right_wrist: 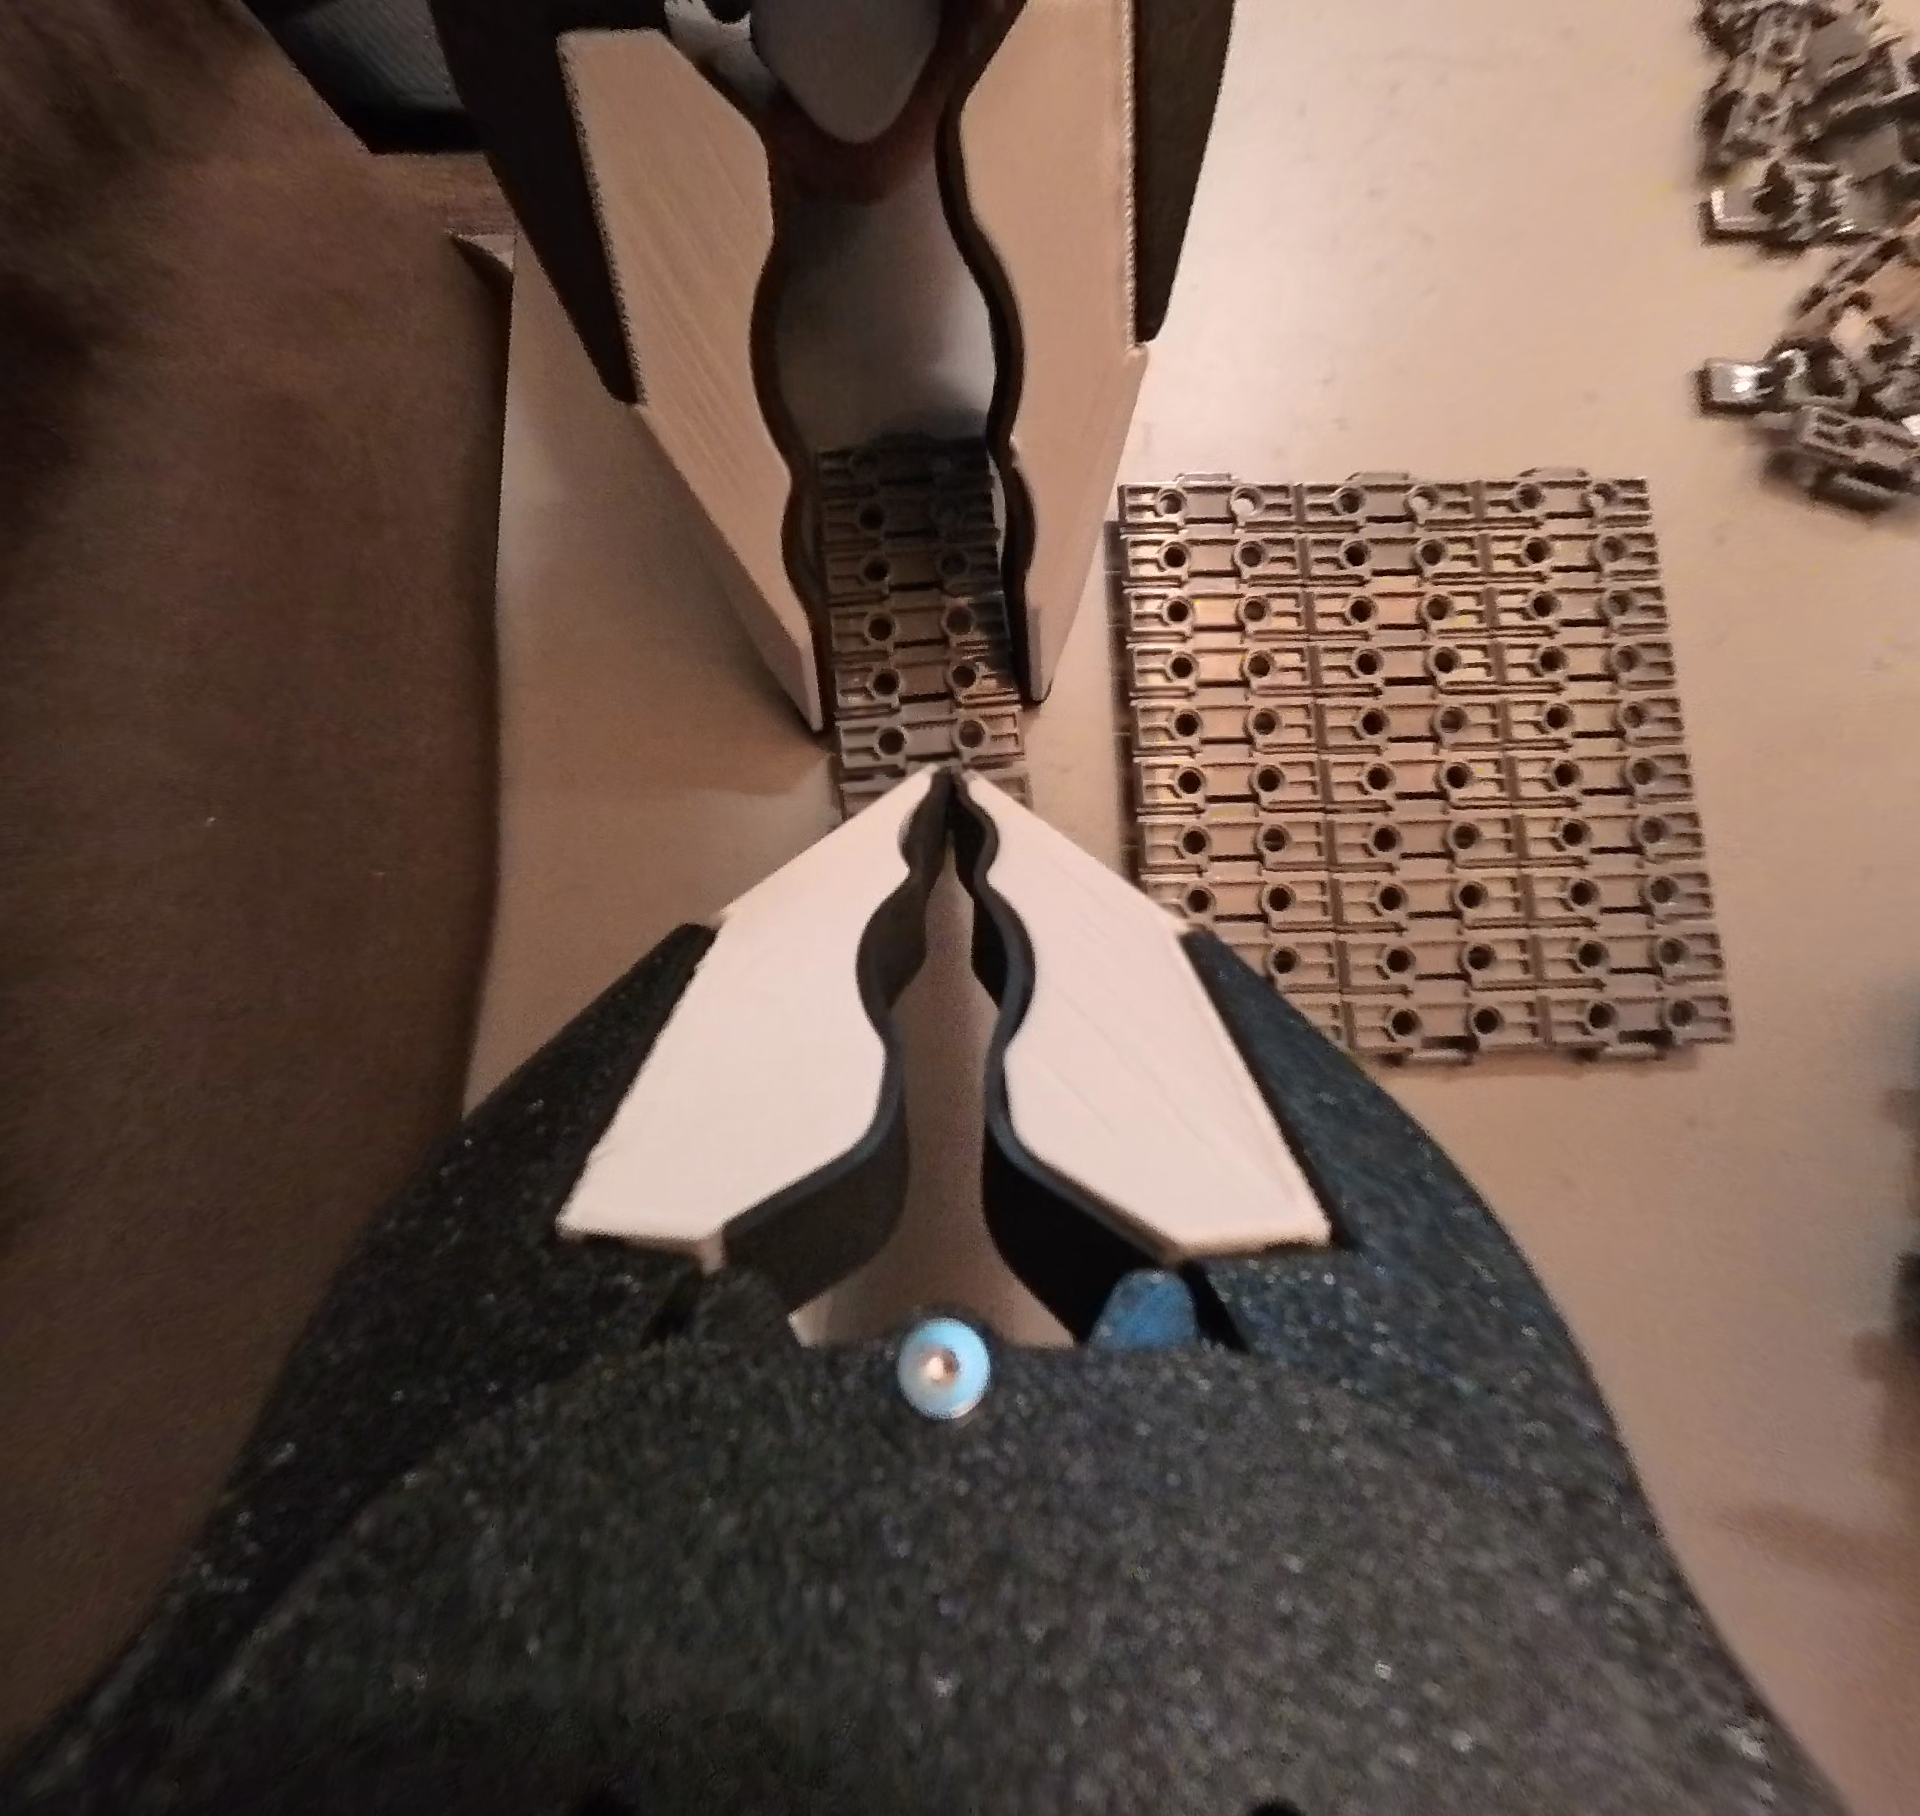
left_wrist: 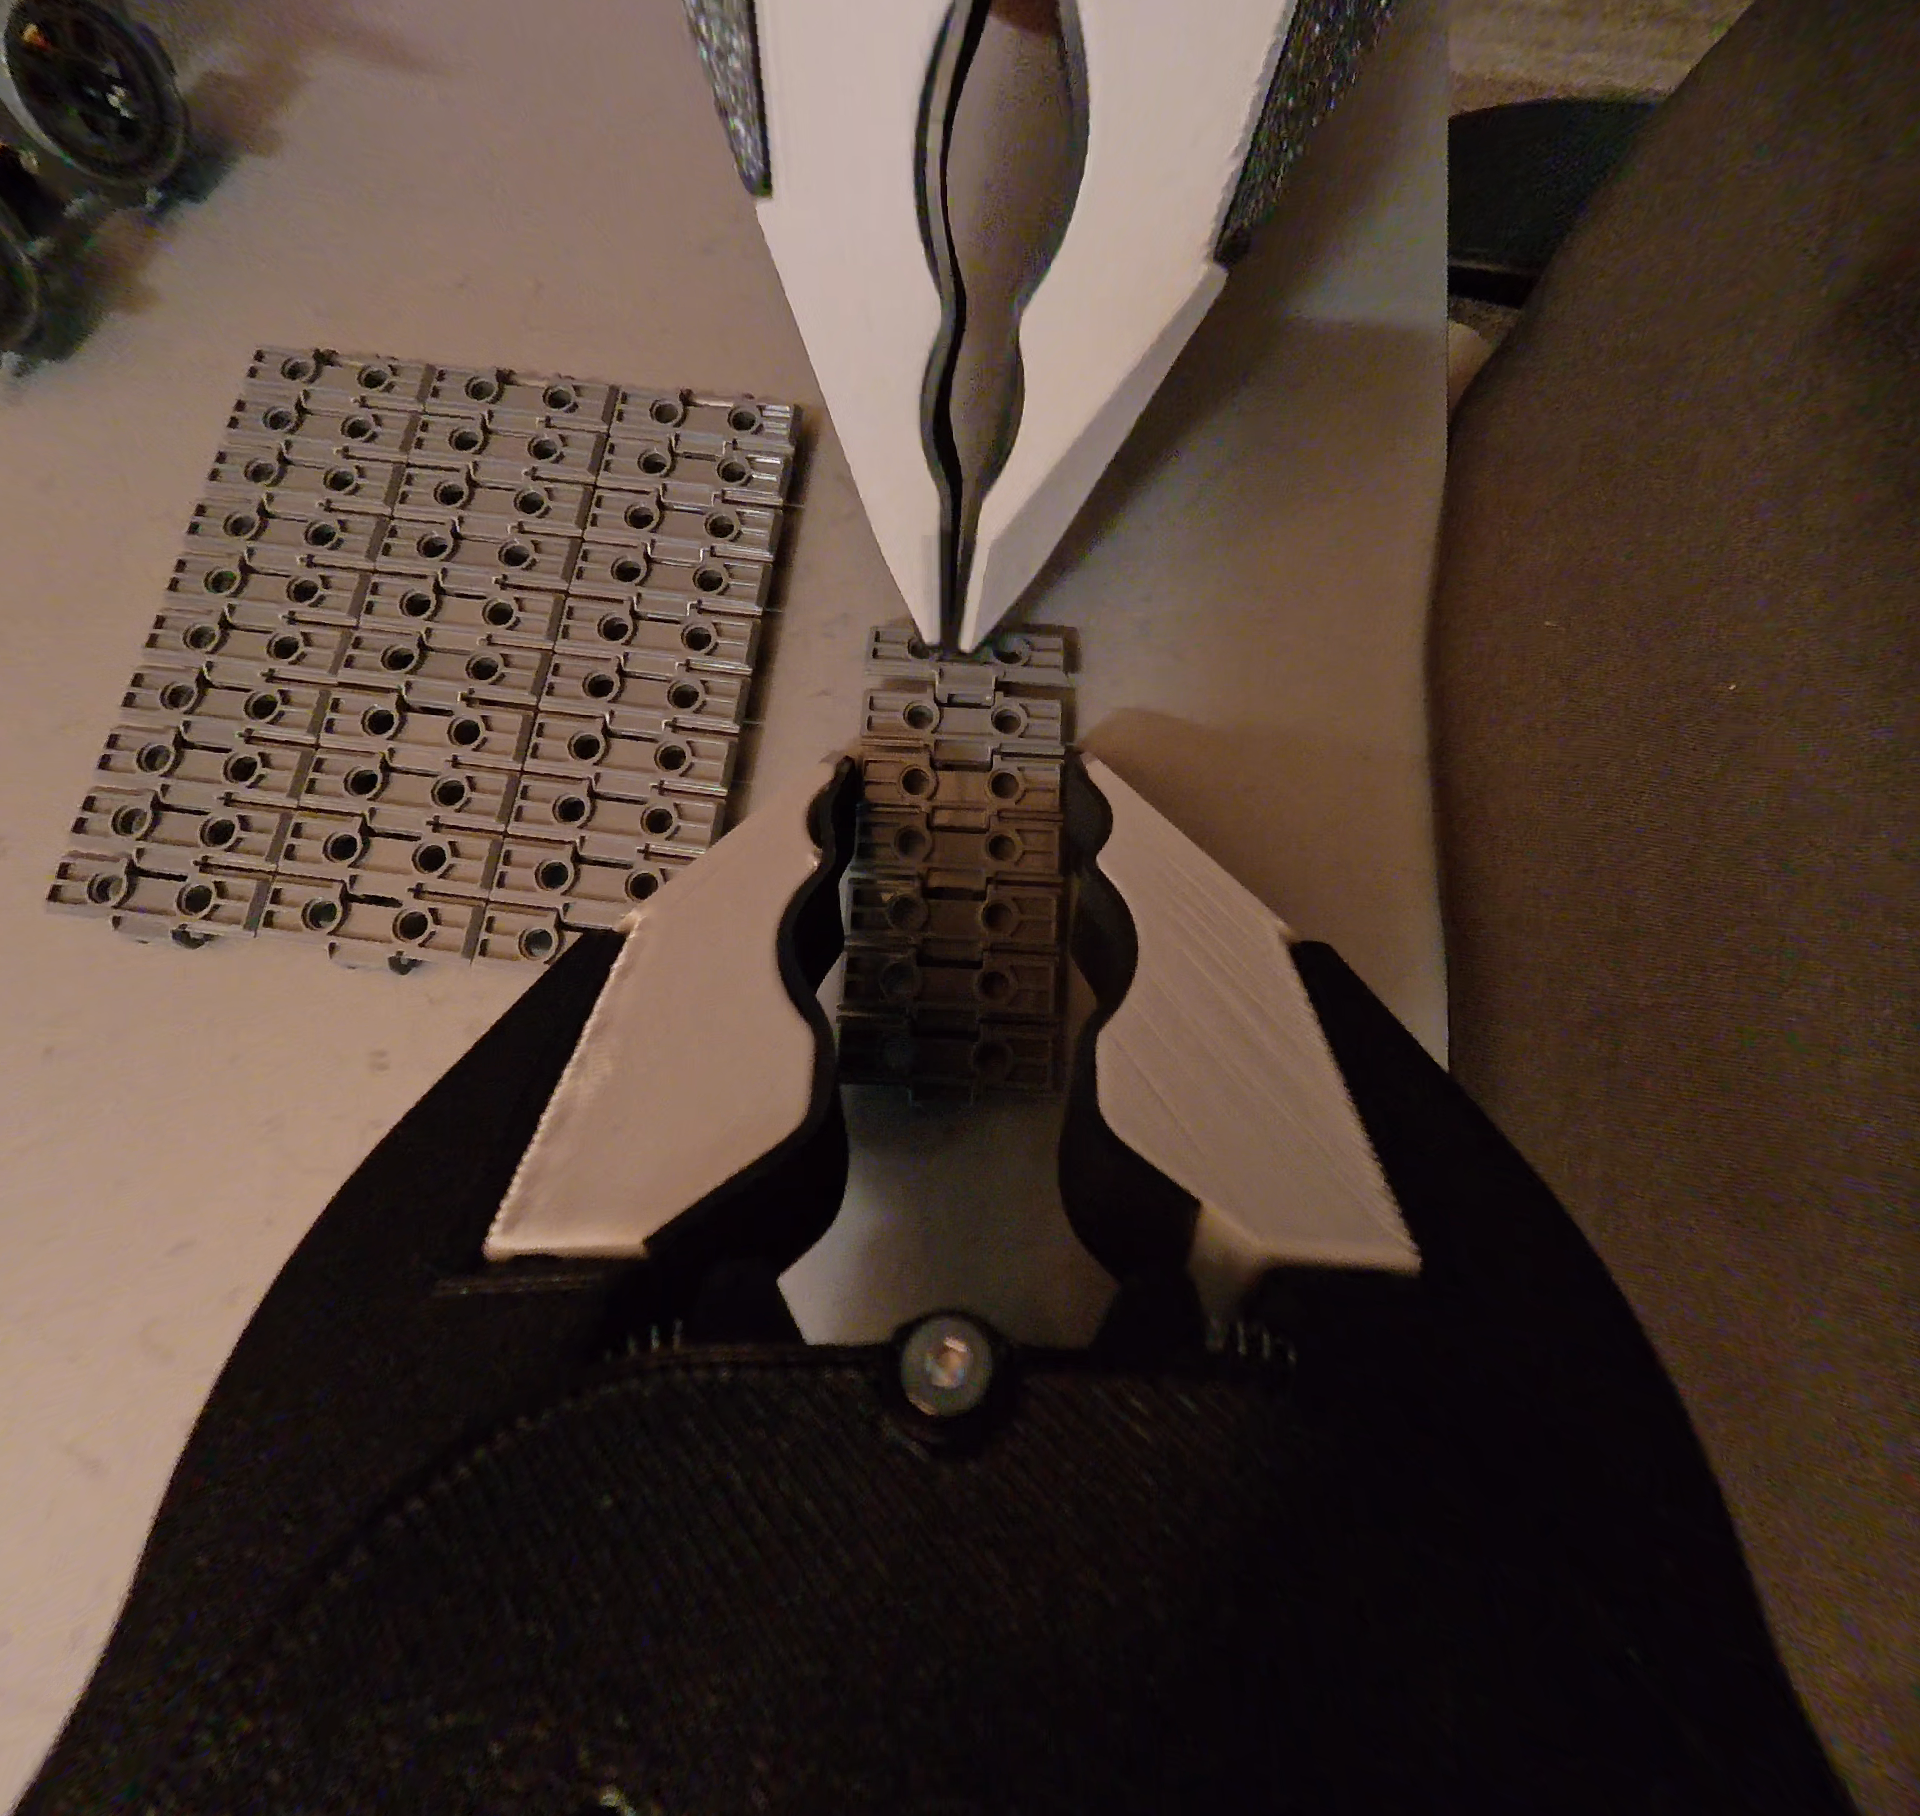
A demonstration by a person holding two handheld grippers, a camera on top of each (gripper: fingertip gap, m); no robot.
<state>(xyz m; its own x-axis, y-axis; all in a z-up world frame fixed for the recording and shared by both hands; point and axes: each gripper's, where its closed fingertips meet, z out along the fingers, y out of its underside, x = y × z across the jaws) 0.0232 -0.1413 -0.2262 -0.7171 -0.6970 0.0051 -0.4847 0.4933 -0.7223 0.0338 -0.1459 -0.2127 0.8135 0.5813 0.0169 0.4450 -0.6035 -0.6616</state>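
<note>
A short strip of grey track links (left_wrist: 958, 831) lies on the pale table (left_wrist: 468, 187). My left gripper (left_wrist: 958, 779) is shut on it, one black-padded finger on each long side, and several links sit between the fingers. My right gripper (right_wrist: 948, 779) comes from the opposite side, shut, with its tips touching the strip's far end link. I cannot tell whether the tips pinch any part of it. In the right wrist view the strip (right_wrist: 920, 623) sits between the left gripper's (right_wrist: 925, 706) fingers. The right gripper also shows in the left wrist view (left_wrist: 956, 636).
A flat mat of joined grey track links (left_wrist: 436, 644) (right_wrist: 1403, 769) lies beside the strip. A pile of loose grey links (right_wrist: 1818, 208) is farther off. Dark wheels (left_wrist: 73, 104) stand at the table's far corner. Brown fabric (left_wrist: 1683, 831) (right_wrist: 208, 727) borders the table edge. The grippers are tip to tip, or close to it.
</note>
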